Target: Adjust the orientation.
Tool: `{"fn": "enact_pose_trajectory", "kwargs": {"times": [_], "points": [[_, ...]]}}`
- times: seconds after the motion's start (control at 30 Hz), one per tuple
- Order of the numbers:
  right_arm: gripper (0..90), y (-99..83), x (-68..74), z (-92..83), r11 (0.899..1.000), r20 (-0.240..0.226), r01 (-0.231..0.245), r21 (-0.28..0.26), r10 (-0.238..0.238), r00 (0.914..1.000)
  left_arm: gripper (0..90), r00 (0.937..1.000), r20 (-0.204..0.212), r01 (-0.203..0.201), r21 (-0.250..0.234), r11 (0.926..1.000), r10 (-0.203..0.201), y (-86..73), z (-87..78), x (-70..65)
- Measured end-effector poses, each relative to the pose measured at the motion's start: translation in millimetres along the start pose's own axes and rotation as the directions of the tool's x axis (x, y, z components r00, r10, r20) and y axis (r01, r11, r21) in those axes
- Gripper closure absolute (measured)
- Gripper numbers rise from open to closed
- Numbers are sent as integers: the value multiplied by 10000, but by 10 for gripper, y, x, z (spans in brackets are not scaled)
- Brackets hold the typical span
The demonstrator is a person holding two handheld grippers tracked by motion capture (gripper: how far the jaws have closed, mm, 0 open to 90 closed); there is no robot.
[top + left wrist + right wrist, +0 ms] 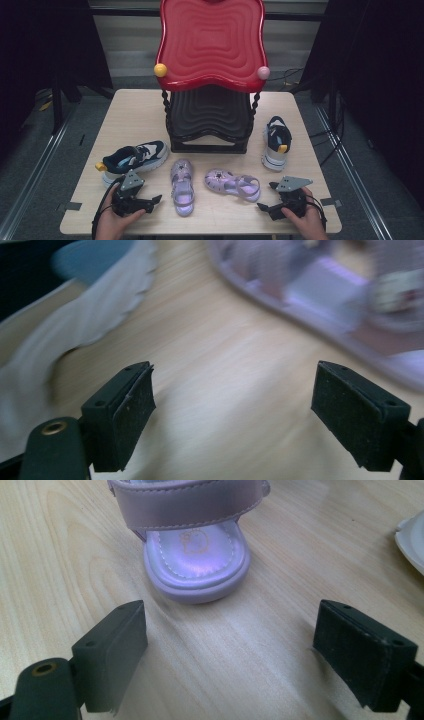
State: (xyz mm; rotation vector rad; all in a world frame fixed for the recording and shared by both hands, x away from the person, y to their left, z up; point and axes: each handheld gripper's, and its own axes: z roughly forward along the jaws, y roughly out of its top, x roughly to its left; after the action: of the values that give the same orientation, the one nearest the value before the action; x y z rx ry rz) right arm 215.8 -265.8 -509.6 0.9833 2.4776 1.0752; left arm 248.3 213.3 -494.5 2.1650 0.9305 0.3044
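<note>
Two lilac sandals are lying near the front of the bench. The left sandal is being approached by the left tongs, whose jaws are being held apart with nothing between them. The right sandal, lying on its side, is being faced heel-on by the right tongs, likewise released.
</note>
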Motion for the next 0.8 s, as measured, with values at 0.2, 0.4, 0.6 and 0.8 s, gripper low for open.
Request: {"fn": "enact_pose_trajectory", "kwargs": {"times": [0.2, 0.4, 0.6, 0.8], "points": [[132, 0, -3, 0, 10000, -20, 5, -2, -5, 10000, 168, 9939, 884, -692, 314, 9971, 662, 39, 40, -251], [132, 0, -4, 0, 10000, -27, 14, -3, -14, 10000, 158, 9869, 1205, -1146, 548, 9919, 1073, 63, 107, -449], [132, -1, -3, 0, 10000, -29, 2, -1, -2, 10000, 147, 9808, 1411, -1427, 494, 9885, 1345, 90, 225, -568], [132, 0, -4, 0, 10000, -34, 2, 1, -2, 10000, 128, 9785, 1371, -1625, 524, 9853, 1541, 118, 276, -630]]}}
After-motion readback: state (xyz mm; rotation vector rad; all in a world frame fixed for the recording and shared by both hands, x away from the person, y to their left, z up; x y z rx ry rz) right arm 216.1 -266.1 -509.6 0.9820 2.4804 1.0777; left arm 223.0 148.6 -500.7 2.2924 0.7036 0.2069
